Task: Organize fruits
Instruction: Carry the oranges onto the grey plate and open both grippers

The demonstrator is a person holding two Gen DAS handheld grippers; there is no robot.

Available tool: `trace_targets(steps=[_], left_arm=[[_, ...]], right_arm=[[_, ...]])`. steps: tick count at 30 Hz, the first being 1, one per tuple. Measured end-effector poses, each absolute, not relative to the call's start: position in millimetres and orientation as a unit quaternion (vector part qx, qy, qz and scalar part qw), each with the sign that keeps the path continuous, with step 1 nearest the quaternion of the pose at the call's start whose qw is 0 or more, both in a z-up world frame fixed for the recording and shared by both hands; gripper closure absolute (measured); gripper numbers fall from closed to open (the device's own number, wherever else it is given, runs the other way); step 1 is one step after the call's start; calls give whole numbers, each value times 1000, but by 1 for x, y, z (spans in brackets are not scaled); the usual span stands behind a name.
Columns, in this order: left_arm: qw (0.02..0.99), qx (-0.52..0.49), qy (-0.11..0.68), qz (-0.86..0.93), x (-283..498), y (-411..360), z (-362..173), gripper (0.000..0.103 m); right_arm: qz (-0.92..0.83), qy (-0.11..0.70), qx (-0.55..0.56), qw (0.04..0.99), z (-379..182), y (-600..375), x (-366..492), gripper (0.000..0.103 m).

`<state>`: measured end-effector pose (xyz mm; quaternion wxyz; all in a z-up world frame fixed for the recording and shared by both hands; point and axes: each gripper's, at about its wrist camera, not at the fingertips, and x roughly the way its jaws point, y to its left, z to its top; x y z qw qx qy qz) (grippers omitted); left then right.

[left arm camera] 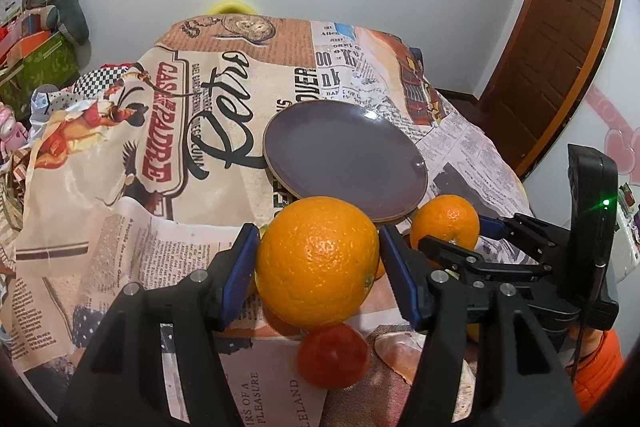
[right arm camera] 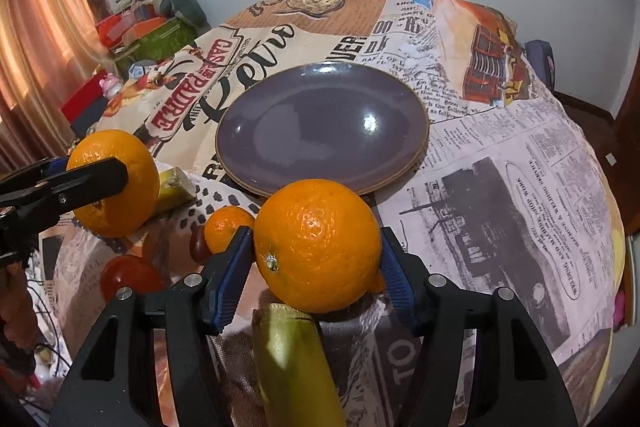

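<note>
left wrist view: left gripper point(left arm camera: 318, 263) clamped a big orange point(left arm camera: 316, 261) at lower centre, both blue pads against its sides. purple plate point(left arm camera: 344, 155) sat bare just behind it on the printed tablecloth point(left arm camera: 160, 147). red tomato point(left arm camera: 333, 355) lay below the orange. right gripper point(left arm camera: 460, 235) at right edge held a second orange point(left arm camera: 444, 219).

right wrist view: right gripper point(right arm camera: 318, 257) gripped its orange point(right arm camera: 318, 245) at centre, jaws snug on it. plate point(right arm camera: 320, 127) above. green banana point(right arm camera: 292, 359) at the bottom, small mandarin point(right arm camera: 226, 227) left of centre. left gripper point(right arm camera: 104, 175) held its orange point(right arm camera: 116, 183) at left edge.

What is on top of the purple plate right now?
Nothing shows on the purple plate; its surface is bare and glossy. An orange hides only a bit of its near rim.
</note>
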<state>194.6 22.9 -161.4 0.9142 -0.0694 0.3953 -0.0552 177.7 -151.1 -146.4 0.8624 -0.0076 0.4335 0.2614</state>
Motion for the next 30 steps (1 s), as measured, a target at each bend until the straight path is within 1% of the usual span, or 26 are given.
trace_targets(steps=[9, 19, 24, 30], left_arm=[[927, -60, 367, -52, 199, 24, -136, 42], [939, -48, 338, -49, 213, 27, -109, 42], [942, -47, 329, -47, 231, 27, -98, 42], [945, -42, 320, -50, 257, 26, -89, 42]], right_arm=[[251, 391, 3, 886, -109, -161, 177, 45], [228, 345, 16, 910, -70, -174, 196, 45], [218, 324, 11, 921, -57, -177, 211, 45], [211, 314, 6, 926, -54, -175, 229, 45]])
